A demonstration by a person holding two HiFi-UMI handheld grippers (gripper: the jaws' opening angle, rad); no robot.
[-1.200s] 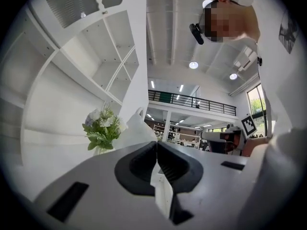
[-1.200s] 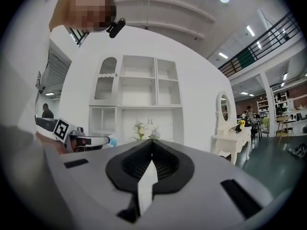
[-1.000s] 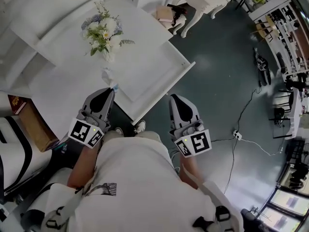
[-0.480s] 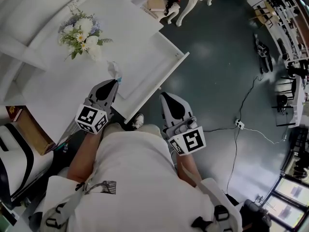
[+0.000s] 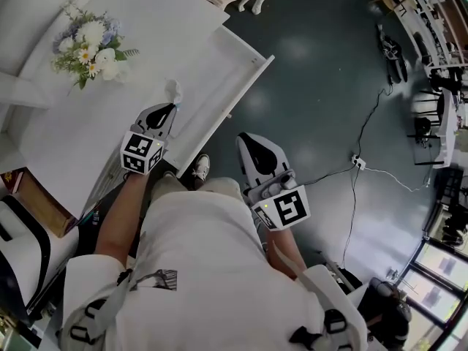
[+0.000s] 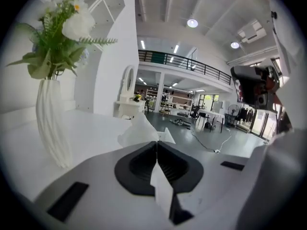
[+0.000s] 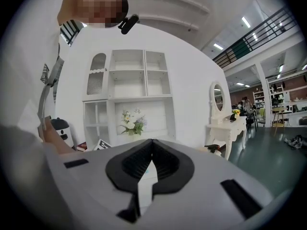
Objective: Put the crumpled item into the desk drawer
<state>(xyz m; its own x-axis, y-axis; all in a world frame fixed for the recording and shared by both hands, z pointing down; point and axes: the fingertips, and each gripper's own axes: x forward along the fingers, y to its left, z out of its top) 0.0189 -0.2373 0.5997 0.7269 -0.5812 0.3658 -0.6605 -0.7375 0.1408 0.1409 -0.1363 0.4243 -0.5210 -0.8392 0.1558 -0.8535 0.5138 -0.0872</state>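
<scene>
Since the earlier frame, the left gripper (image 5: 170, 110) has moved away from the vase of flowers (image 5: 86, 41) toward the drawer. White desk (image 5: 66, 145): vase toward its back edge, drawer (image 5: 247, 79) pulled out at the front. Right gripper (image 5: 246, 139): jaws together, empty, over the floor beside the drawer. Left jaws are clamped on the crumpled paper (image 5: 173, 91), above the desk's front edge.

Btm of crumpled item (image 6: 139, 133) hidden behind left claw (image 6: 157, 143); desk (image 5: 80, 137) cut off top & left, head view.
</scene>
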